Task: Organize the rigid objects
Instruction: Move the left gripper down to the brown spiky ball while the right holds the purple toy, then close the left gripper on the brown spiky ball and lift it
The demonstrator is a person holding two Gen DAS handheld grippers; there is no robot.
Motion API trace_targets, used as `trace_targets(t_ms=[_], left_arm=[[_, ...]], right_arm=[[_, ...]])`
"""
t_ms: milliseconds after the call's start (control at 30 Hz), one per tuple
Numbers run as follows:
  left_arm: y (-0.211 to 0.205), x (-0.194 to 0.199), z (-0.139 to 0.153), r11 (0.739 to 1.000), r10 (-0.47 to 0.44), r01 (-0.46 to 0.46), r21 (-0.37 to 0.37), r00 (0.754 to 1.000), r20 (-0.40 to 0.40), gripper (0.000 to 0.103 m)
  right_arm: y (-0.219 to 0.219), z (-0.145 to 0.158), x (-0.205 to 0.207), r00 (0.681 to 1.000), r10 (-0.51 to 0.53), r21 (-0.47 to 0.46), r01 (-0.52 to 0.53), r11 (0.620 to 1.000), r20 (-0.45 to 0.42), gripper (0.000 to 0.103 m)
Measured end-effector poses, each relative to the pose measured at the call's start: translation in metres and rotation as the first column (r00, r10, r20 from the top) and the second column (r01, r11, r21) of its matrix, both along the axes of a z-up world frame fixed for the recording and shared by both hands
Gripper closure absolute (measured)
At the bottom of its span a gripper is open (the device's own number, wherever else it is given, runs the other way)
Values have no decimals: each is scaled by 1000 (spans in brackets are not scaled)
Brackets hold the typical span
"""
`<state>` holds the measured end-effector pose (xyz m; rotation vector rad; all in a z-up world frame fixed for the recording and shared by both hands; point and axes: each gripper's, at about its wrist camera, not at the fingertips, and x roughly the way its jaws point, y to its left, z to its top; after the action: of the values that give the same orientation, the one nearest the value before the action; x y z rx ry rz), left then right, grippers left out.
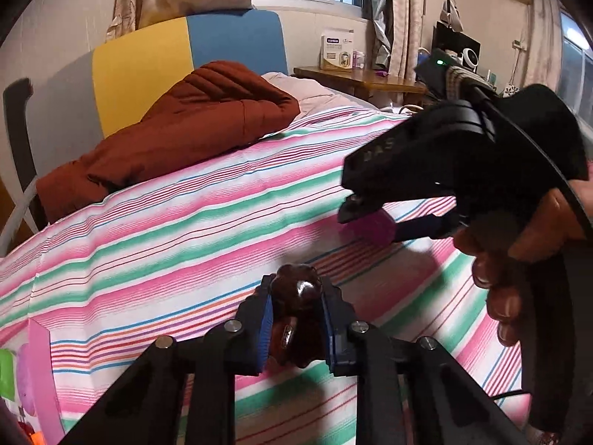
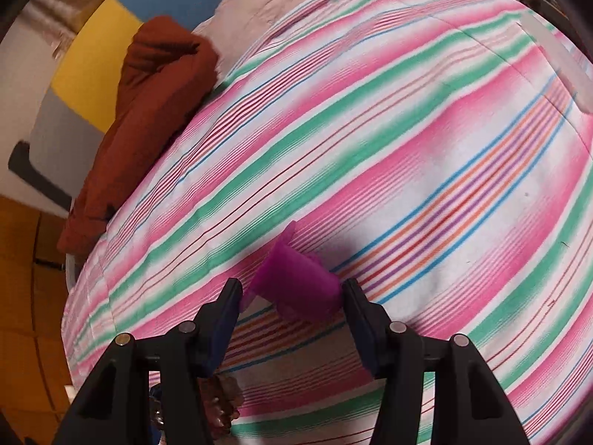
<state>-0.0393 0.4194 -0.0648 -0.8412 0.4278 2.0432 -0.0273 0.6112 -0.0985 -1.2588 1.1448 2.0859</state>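
My left gripper (image 1: 296, 296) is shut on a glossy dark brown lumpy object (image 1: 296, 319), held between its blue pads just above the striped bed cover (image 1: 185, 230). That brown object also shows at the bottom of the right wrist view (image 2: 222, 400). My right gripper (image 2: 292, 293) is open, its fingers on either side of a magenta plastic piece (image 2: 296, 282) lying on the cover. In the left wrist view the right gripper (image 1: 374, 218) hovers over the magenta piece (image 1: 370, 228), held by a hand (image 1: 519, 252).
A rust-brown padded jacket (image 1: 178, 126) lies at the head of the bed against a yellow and blue headboard (image 1: 185, 52). A wooden bedside table (image 1: 355, 78) holds a box (image 1: 335, 48). Colourful items (image 1: 15, 382) sit at the bed's left edge.
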Motion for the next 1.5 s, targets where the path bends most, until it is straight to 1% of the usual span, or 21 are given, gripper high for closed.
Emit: trace_targets(t_ms=[167, 233, 300, 333, 467, 533, 633, 700, 767, 833, 867, 933, 967, 1000, 1133, 1367, 1500], left_arm=[[-18, -2, 2, 999, 33, -34, 34, 999, 39, 86], [-27, -2, 3, 998, 46, -48, 41, 998, 51, 87], [-38, 0, 3, 997, 58, -60, 49, 997, 47, 88], [-40, 1, 3, 997, 60, -62, 51, 997, 46, 93], [-58, 7, 4, 995, 78, -80, 63, 996, 45, 97], [-63, 9, 3, 994, 85, -88, 67, 995, 43, 97], [-64, 10, 4, 993, 96, -97, 63, 995, 13, 97], [-61, 9, 4, 992, 99, -101, 75, 995, 32, 93], [-56, 8, 4, 991, 112, -114, 69, 993, 33, 70], [-48, 5, 5, 990, 113, -115, 81, 993, 31, 60], [-46, 5, 5, 990, 114, -116, 80, 993, 28, 60], [-40, 2, 3, 990, 119, -120, 68, 993, 24, 60], [-38, 0, 2, 991, 119, -121, 64, 992, 27, 72], [-37, -2, 1, 991, 118, -120, 59, 993, 29, 80], [-47, 2, 1, 991, 111, -113, 71, 993, 26, 79], [-83, 12, 7, 981, 136, -148, 128, 985, 103, 79], [-108, 22, 14, 974, 149, -167, 152, 981, 122, 79]], right_arm=[[-13, 2, -1, 999, 45, 1, -45, 999, -17, 47], [-18, 2, -7, 997, 70, 8, -70, 998, -25, 47], [-22, 4, -9, 995, 95, 18, -94, 995, -25, 47], [-25, 5, -11, 994, 105, 24, -104, 994, -23, 47], [-33, 2, -19, 990, 140, 55, -139, 989, -3, 47], [-36, 2, -19, 989, 148, 70, -148, 987, 2, 47], [-38, 1, -19, 989, 148, 73, -148, 986, 6, 47], [-38, 0, -20, 989, 148, 72, -148, 986, 6, 47], [-38, 0, -19, 989, 147, 71, -147, 987, 5, 47], [-36, -3, -24, 989, 146, 71, -145, 987, 5, 47], [-35, -4, -26, 989, 145, 71, -145, 987, 5, 47], [-36, -3, -25, 989, 148, 73, -148, 986, 7, 47], [-37, -3, -24, 989, 149, 75, -150, 986, 8, 47], [-37, -3, -25, 989, 150, 77, -151, 986, 9, 47], [-38, -2, -26, 987, 160, 87, -160, 983, 16, 47], [-39, -4, -29, 986, 168, 91, -169, 981, 18, 47], [-41, -3, -29, 984, 175, 103, -176, 979, 20, 47]])
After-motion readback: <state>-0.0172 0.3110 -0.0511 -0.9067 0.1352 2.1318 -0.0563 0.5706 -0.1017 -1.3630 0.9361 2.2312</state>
